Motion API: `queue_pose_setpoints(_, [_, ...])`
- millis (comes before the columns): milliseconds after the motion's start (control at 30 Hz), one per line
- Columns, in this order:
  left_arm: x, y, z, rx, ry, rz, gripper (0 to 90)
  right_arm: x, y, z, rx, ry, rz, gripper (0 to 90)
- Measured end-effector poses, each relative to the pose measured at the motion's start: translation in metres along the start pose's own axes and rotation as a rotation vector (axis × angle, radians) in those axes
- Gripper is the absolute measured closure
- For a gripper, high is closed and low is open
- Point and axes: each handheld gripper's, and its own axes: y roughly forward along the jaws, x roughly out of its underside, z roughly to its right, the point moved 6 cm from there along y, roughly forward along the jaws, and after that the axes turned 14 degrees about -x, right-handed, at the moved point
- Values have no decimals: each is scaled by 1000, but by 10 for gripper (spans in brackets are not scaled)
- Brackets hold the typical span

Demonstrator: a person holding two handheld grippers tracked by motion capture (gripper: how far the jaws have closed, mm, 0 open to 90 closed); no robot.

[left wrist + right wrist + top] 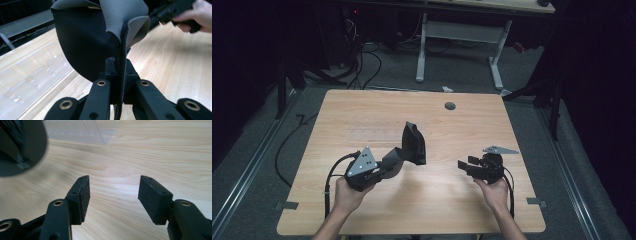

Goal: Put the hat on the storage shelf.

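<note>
The left gripper [384,165] is clamped on an edge of the dark pouch [413,143], held up above the table [362,107] near its middle. The right gripper [468,165], jaws apart and empty, is kept near the right edge. Judged so, the pickup is done; a second grip seems left.

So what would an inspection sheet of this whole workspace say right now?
Surface: wooden table, with a round grommet hole near the far edge.
Job's things: dark flexible pad, lifted off the table.
Clutter: nothing seen.
Grippers: left gripper shut on the pad's edge; right gripper open, nothing between its jaws.
Cables: one trails from each gripper; more lie on the floor.
Surroundings: dark room, white-legged desk behind.
</note>
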Motion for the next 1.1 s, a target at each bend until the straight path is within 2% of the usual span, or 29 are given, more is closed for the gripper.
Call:
queue_pose_setpoints(200, [-3,-5,-9,-26,-32,10,867,17,-2,8,99,-80,-11,413])
queue_pose_setpoints(367, [-5,-7,-18,-38,-69,19,867,28,-1,20,174,-92,-8,413])
queue_pose_setpoints(467, [-6,-7,-24,-49,-99,24,867,32,-2,27,244,-116,-16,413])
queue_pose_setpoints(567, [-9,-6,-28,-60,-100,27,867,36,-2,32,296,-134,-21,412])
queue_pose_setpoints(700, [-14,-4,-31,-70,-96,28,867,40,1,36,330,-156,-50,412])
queue_pose_setpoints(833, [-16,-2,-37,-72,-116,25,867,47,5,40,357,-162,-95,408])
queue_pose_setpoints(900, [-18,-3,-40,-75,-119,24,867,47,5,41,343,-143,-85,398])
queue_pose_setpoints(967, [-20,-3,-43,-78,-124,26,867,47,4,45,323,-103,-78,397])
queue_pose_setpoints(1033, [-21,-4,-46,-86,-129,31,867,47,4,46,331,-104,-77,393])
queue_pose_setpoints(1100, [-22,-4,-48,-85,-153,33,867,47,4,46,334,-104,-78,393])
